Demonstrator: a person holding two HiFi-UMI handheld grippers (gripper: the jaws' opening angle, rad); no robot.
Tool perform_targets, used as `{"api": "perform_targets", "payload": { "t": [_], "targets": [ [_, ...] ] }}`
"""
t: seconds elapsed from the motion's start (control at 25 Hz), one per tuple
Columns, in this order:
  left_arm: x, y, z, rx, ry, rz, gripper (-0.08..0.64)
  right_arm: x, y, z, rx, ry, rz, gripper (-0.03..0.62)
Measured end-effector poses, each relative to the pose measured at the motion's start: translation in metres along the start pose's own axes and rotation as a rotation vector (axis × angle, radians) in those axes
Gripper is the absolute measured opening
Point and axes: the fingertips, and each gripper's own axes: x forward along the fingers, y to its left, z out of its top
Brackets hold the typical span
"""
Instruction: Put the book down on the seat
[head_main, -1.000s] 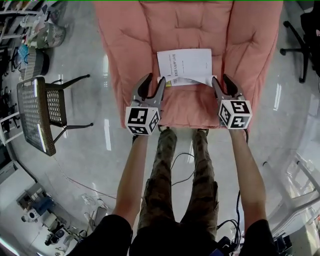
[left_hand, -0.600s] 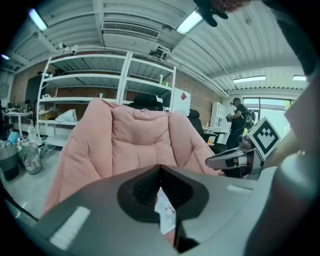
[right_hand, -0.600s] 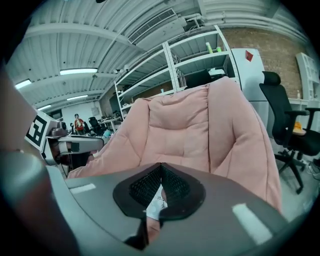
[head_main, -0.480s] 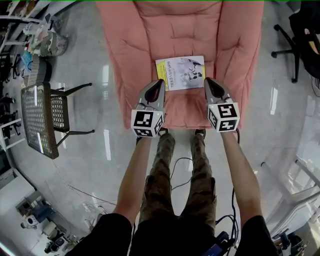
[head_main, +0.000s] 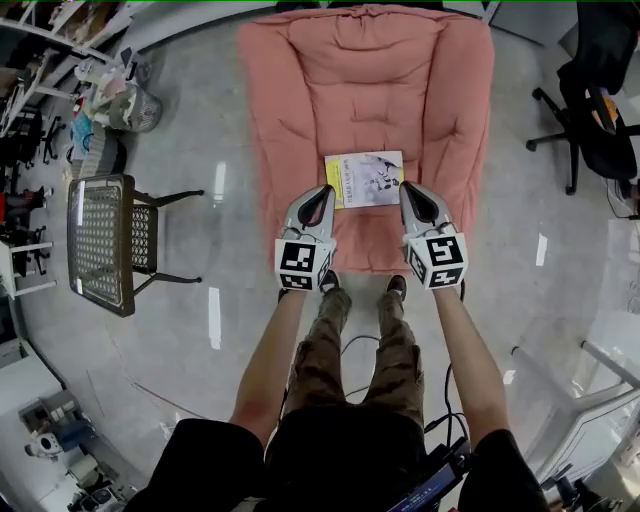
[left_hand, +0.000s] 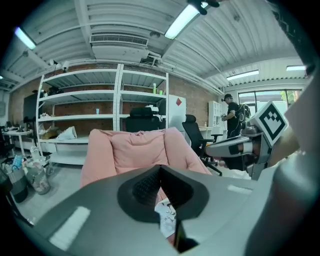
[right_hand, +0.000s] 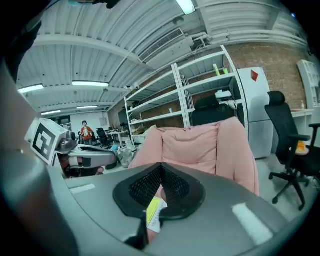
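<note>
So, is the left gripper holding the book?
No, the left gripper is shut on nothing, and the book lies flat on the pink seat.

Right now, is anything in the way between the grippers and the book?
Nothing visible. The book lies uncovered on the pink seat. The left gripper and right gripper, both shut and empty, hang near its front corners with only air between.

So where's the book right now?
In the head view the book lies flat on the seat of the pink armchair, near the picture's middle, with the left gripper at its left edge and the right gripper at its right.
</note>
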Motion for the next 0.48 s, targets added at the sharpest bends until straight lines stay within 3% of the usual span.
{"api": "perform_targets", "payload": {
  "t": [0.24, 0.48],
  "targets": [
    [-0.043, -0.014, 0.079, 0.025, -0.075, 0.005, 0.0, -0.042, 0.033, 0.078, -0.049, -0.069, 0.032, 0.012],
    [-0.1, -0.041, 0.16, 0.133, -0.142, -0.023, 0.0, -0.085, 0.076, 0.131, -0.033, -0.103, 0.071, 0.012]
  ]
}}
